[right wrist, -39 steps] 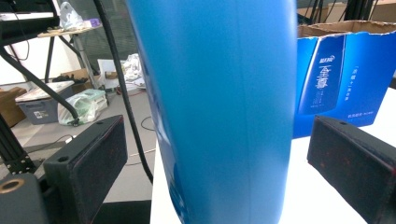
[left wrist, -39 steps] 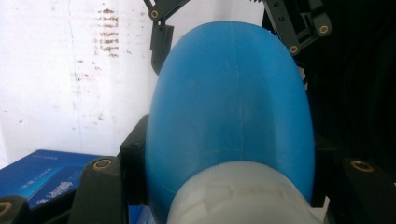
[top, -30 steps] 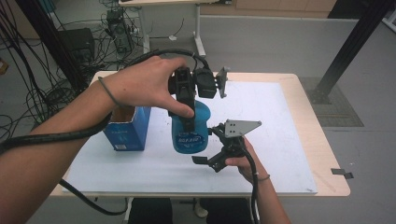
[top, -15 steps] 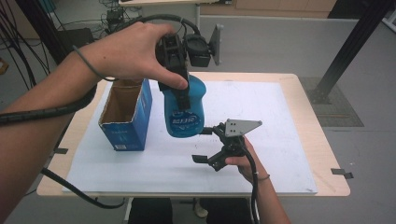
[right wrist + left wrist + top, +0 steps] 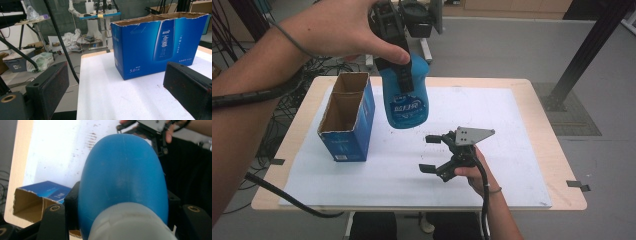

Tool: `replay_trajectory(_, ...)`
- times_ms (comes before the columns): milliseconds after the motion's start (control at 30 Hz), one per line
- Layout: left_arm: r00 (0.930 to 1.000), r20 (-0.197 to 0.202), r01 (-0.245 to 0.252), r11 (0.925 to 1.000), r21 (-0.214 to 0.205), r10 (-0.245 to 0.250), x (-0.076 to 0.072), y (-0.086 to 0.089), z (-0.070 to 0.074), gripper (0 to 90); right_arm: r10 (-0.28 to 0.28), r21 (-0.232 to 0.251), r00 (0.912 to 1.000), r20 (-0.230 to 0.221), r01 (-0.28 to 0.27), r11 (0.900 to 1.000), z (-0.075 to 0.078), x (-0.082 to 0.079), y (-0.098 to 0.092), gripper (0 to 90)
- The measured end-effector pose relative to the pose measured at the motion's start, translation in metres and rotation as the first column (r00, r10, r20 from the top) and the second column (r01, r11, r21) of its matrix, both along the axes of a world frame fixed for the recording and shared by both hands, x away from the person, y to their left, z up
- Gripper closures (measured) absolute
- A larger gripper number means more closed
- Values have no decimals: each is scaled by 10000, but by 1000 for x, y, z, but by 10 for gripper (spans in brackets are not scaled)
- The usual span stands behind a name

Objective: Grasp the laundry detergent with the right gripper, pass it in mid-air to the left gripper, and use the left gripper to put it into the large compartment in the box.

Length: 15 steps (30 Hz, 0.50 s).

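Right now your left gripper [image 5: 404,70] has its jaws clamped on the upper part of the blue bottle [image 5: 406,97], and you hold it in the air above the white mat [image 5: 512,150], well clear of the surface. In the high view the bottle hangs upright from the jaws, its printed label facing the camera, just to the right of the blue carton [image 5: 347,122] and a little higher than its open top. The left gripper view looks down the bottle's rounded blue body [image 5: 122,180], with a black jaw pressed against each side of it and a pale grey part of the bottle at the bottom of that view; the carton [image 5: 37,197] lies below and to the left there, its brown cardboard inside showing.

The carton stands upright on the left part of the mat, its torn top open and a cardboard divider splitting the inside into two compartments.

Your right gripper [image 5: 432,152] rests low over the mat near the front edge, well apart from the bottle and to the right of the carton. Its jaws stand wide apart with nothing between them. In the right gripper view the two black pads [image 5: 50,82] frame bare mat, and the carton [image 5: 160,42] stands beyond them with its printed long side facing the camera.
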State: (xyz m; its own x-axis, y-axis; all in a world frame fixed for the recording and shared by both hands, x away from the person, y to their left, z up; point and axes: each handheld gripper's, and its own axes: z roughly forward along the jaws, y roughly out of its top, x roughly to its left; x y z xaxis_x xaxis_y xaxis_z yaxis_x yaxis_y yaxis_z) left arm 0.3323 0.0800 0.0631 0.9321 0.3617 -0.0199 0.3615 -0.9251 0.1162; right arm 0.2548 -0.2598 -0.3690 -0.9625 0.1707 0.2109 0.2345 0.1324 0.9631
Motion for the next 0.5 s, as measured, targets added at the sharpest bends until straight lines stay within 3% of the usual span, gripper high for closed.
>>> replay_trajectory(33,9992,168,-376,9992,91,375,1,2,1,382,-19,5,10000,7,19,10000,0,0,-1,69)
replay_trajectory(67,9992,168,-376,9992,91,375,1,2,1,382,-19,5,10000,7,19,10000,0,0,-1,69)
replay_trajectory(167,9891,428,-1415,9899,119,1409,7,10,8,383,-79,51,10000,-9,79,10000,0,-1,-3,71)
replay_trajectory(200,9891,428,-1415,9899,119,1409,7,10,8,383,-79,51,10000,-9,79,10000,0,-1,-3,71)
replay_trajectory(233,9809,527,-1878,9822,66,1872,9,15,10,382,-121,31,9999,-90,121,9999,-1,-1,-3,72)
replay_trajectory(267,9809,527,-1878,9822,66,1872,9,15,10,383,-121,31,9999,-90,121,9999,-1,-1,-3,72)
replay_trajectory(300,9700,531,-2378,9713,16,2374,12,20,11,383,-128,57,9998,-125,129,9999,-1,-1,-4,73)
replay_trajectory(333,9632,561,-2632,9647,-11,2628,13,22,12,383,-149,45,9998,-124,149,9999,-1,-1,-3,74)
replay_trajectory(367,9632,561,-2632,9647,-11,2628,13,22,12,383,-165,46,9998,-118,166,9999,-1,-1,-3,74)
replay_trajectory(400,9519,564,-3014,9535,-28,3010,15,25,13,383,-165,46,9998,-118,166,9999,-1,-1,-3,74)
replay_trajectory(433,9331,515,-3562,9344,-29,3559,19,28,14,383,-191,73,9998,-116,192,9998,-1,-2,-3,74)
replay_trajectory(467,9331,515,-3562,9344,-29,3559,19,28,14,383,-191,73,9998,-116,192,9998,-1,-2,-3,74)
replay_trajectory(500,9142,428,-4031,9151,-52,4030,23,33,15,383,-226,103,9997,-111,227,9997,-2,-2,-4,75)
